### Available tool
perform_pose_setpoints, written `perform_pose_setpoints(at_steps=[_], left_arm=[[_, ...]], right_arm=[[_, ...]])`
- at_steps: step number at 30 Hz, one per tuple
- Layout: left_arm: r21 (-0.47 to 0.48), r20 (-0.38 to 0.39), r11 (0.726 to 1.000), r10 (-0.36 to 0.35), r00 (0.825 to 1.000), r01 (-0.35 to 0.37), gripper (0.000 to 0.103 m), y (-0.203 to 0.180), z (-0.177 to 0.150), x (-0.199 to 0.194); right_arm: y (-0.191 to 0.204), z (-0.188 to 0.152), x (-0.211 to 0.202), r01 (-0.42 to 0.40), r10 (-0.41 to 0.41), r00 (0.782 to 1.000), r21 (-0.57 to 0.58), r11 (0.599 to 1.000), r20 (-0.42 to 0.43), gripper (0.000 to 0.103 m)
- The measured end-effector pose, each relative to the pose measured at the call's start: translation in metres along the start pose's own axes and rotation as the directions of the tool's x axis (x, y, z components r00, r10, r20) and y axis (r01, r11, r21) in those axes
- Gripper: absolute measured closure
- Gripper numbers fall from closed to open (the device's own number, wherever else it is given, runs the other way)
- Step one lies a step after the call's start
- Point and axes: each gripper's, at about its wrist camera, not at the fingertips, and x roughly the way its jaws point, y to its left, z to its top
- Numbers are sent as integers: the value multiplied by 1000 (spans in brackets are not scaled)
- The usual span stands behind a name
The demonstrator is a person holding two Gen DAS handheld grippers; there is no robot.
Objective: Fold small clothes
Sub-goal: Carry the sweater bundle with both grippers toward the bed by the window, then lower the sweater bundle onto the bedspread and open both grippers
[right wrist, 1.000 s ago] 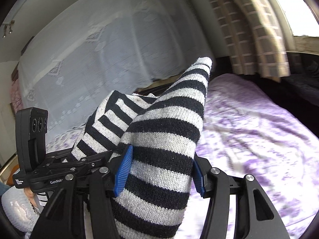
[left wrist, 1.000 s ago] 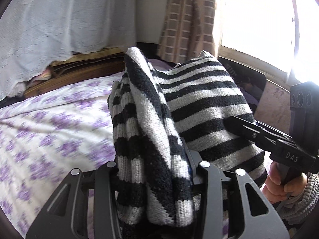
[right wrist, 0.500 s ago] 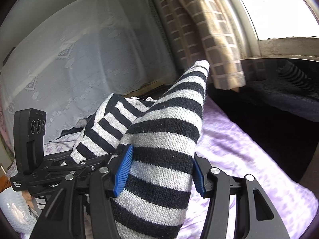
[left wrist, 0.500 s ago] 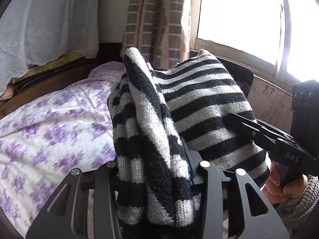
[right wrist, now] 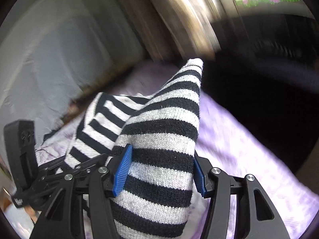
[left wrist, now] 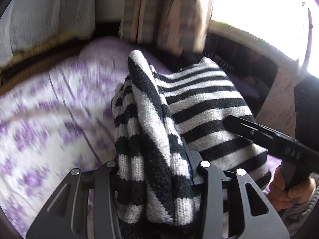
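A black-and-white striped knit garment (left wrist: pixel 201 107) is held up above the bed between both grippers. My left gripper (left wrist: pixel 157 165) is shut on a bunched fold of it. My right gripper (right wrist: pixel 159 171) is shut on another thick part of the same garment (right wrist: pixel 163 131), between its blue pads (right wrist: pixel 121 171). The right gripper also shows in the left wrist view (left wrist: pixel 279 141), at the garment's right side. The left gripper also shows in the right wrist view (right wrist: pixel 59 171), low at the left.
A bed with a white and purple floral sheet (left wrist: pixel 39 119) lies below. A checked curtain (left wrist: pixel 169 16) and a bright window (left wrist: pixel 259 10) are behind. A dark seat or box (right wrist: pixel 259 91) stands at the bed's far end. White lace fabric (right wrist: pixel 49 49) hangs at the left.
Both grippers have swung together toward the window end of the bed, still holding the garment. The background is now motion-blurred and the curtain fills more of both views.
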Motion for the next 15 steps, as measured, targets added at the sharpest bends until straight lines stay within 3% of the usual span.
perform_pose_setpoints(at_steps=[2, 4, 5, 10, 15], left_arm=[[-48, -14, 998, -30, 999, 29, 55, 10, 1, 4], [-46, -23, 999, 20, 1000, -21, 36, 10, -1, 8], [-42, -24, 998, 52, 998, -53, 34, 9, -2, 9], [-69, -37, 995, 73, 997, -75, 19, 15, -3, 12], [-75, -32, 993, 90, 995, -92, 14, 17, -6, 8]], right_arm=[[-13, 3, 7, -42, 44, 999, 69, 997, -29, 44], [-10, 2, 8, -23, 24, 999, 52, 998, -28, 43], [-7, 2, 8, -5, 6, 1000, 36, 999, -24, 42], [-7, 0, 8, 9, -7, 1000, 48, 999, -25, 38], [-7, -1, 5, 8, -8, 1000, 50, 999, -5, 34]])
